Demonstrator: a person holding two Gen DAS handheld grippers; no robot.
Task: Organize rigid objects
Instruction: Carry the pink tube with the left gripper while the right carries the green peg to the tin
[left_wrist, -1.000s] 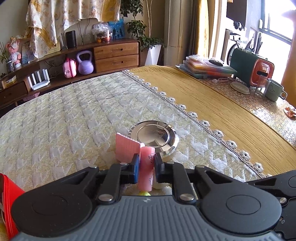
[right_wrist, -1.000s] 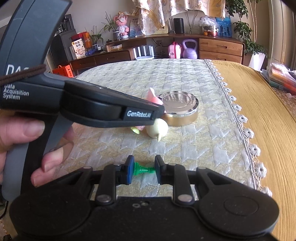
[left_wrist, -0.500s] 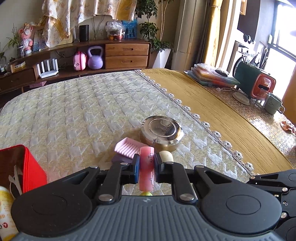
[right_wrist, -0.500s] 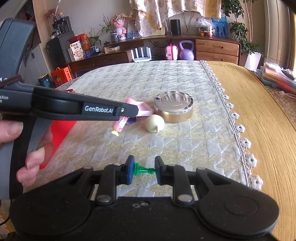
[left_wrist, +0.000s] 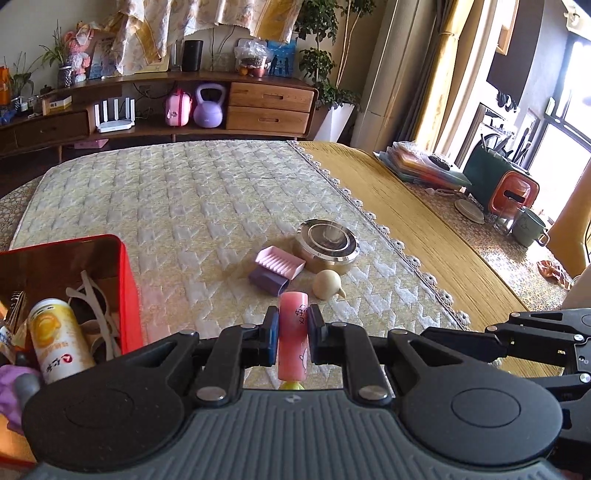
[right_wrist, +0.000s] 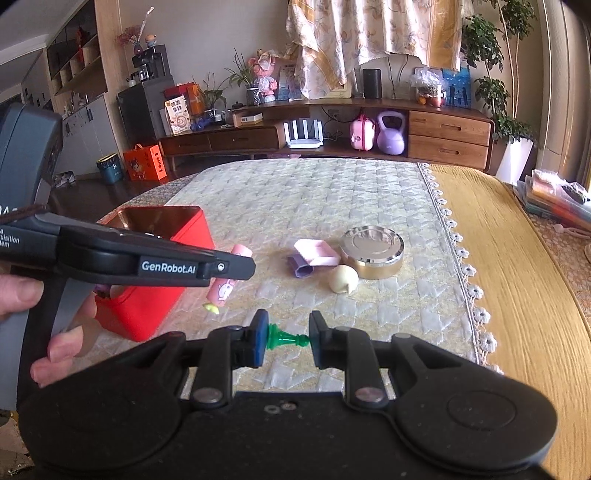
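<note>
My left gripper (left_wrist: 291, 328) is shut on a pink tube (left_wrist: 292, 334) with a yellow-green tip, held upright above the quilted cloth. In the right wrist view the same pink tube (right_wrist: 226, 287) hangs beside the red box (right_wrist: 147, 306). My right gripper (right_wrist: 285, 338) is shut on a small green chess piece (right_wrist: 286, 338), lying crosswise between the pads. On the cloth ahead lie a pink ribbed tray (left_wrist: 280, 261), a purple block (left_wrist: 267, 280), a cream bulb-shaped piece (left_wrist: 327, 283) and a round metal tin (left_wrist: 328, 246).
The red box (left_wrist: 127, 291) at the lower left holds a yellow can (left_wrist: 59, 339), white sunglasses (left_wrist: 94, 306) and other items. A lace trim (left_wrist: 399, 247) edges the quilted cloth; a yellow runner lies beyond it. Folders (left_wrist: 421, 166) and a mug (left_wrist: 528, 225) stand far right. A hand (right_wrist: 40, 314) holds the left gripper.
Both grippers have risen and pulled back from the tin with their loads. The left one has swung left, bringing the red box and its contents into view.
</note>
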